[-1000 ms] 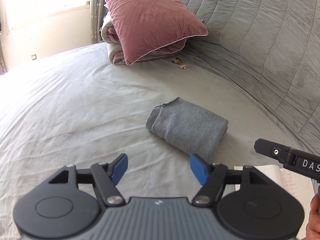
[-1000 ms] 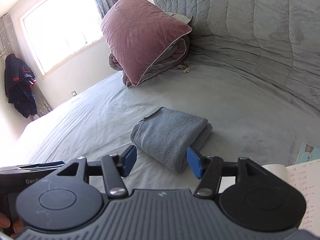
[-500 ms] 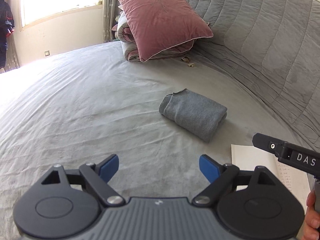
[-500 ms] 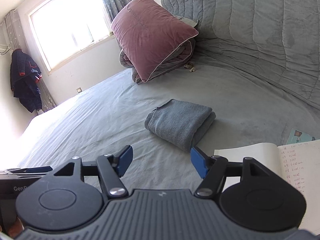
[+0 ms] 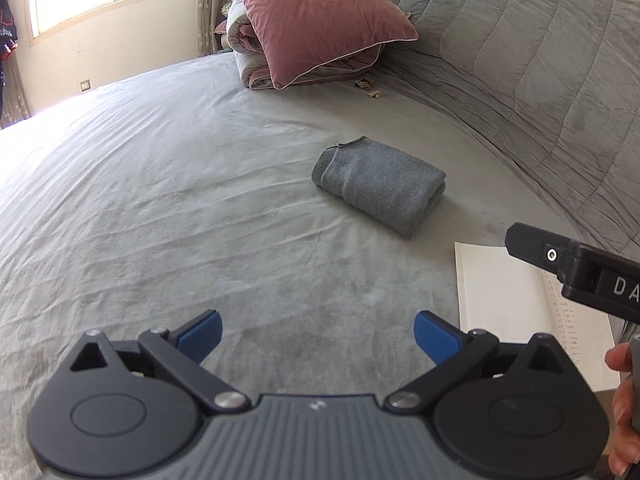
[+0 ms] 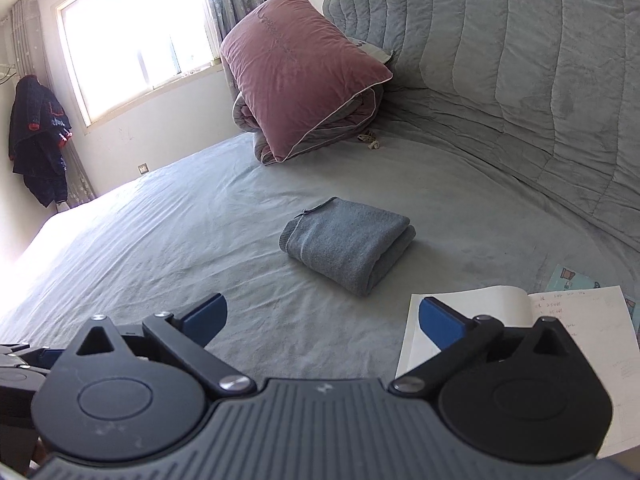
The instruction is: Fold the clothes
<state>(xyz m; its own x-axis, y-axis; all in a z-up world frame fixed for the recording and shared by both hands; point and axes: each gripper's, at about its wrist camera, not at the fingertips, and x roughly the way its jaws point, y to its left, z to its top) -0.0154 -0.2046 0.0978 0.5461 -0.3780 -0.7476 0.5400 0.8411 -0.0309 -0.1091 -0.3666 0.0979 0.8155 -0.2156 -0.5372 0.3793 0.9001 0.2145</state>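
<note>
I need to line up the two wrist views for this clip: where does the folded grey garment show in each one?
Left wrist: the folded grey garment lies right of centre on the bed sheet, beyond the open jaws.
Right wrist: the folded grey garment sits near the centre, just ahead of the open notebook.
Shared landmark: the pink pillow at the headboard, behind the garment in both.

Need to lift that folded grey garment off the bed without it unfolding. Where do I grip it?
Grip the folded grey garment at its rounded fold edge on the right, where the layers wrap together, coming in low from the near right. The left end shows a loose hem, so pinching there would likely peel layers apart. Both grippers stand open.
</note>
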